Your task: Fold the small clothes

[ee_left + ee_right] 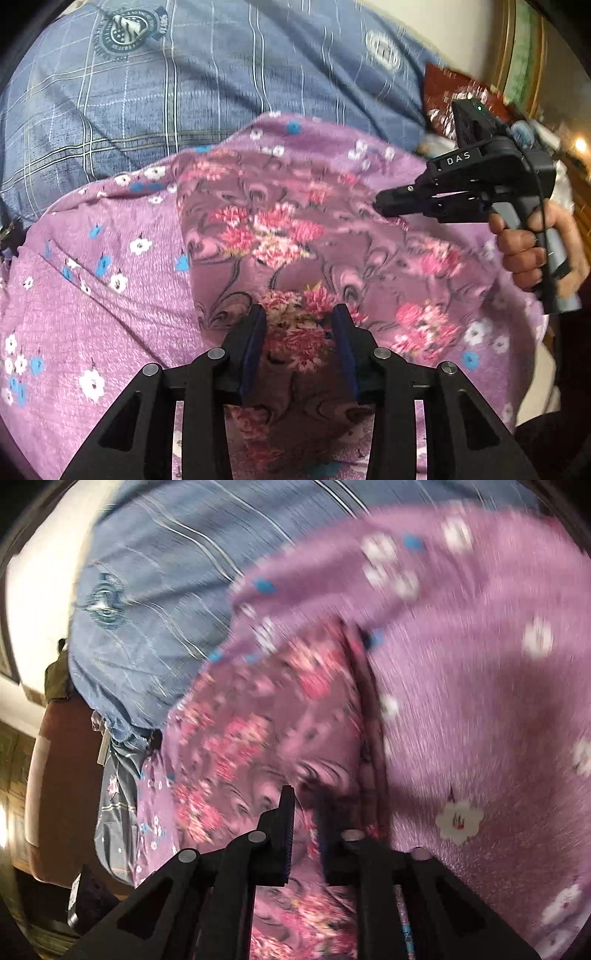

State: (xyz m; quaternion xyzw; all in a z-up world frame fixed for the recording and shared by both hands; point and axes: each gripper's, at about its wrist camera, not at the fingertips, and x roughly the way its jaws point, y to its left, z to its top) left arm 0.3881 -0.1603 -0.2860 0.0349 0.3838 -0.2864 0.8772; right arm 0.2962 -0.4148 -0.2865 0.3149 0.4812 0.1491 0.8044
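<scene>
A small mauve garment with pink flower print [280, 236] lies on a lilac sheet with white and blue flowers [110, 314]. My left gripper [299, 328] hovers just over the garment's near part, jaws open with cloth showing between them. My right gripper [384, 205], held in a hand, points left with its tip at the garment's right edge. In the right wrist view the same garment [236, 738] is blurred and the right gripper [308, 812] has its jaws a little apart over the cloth; whether it pinches the cloth is unclear.
A blue plaid bedcover [166, 81] lies beyond the lilac sheet and shows in the right wrist view [155, 602]. A red patterned cushion [447, 92] is at the far right. A brown furniture edge [62, 775] stands at the left.
</scene>
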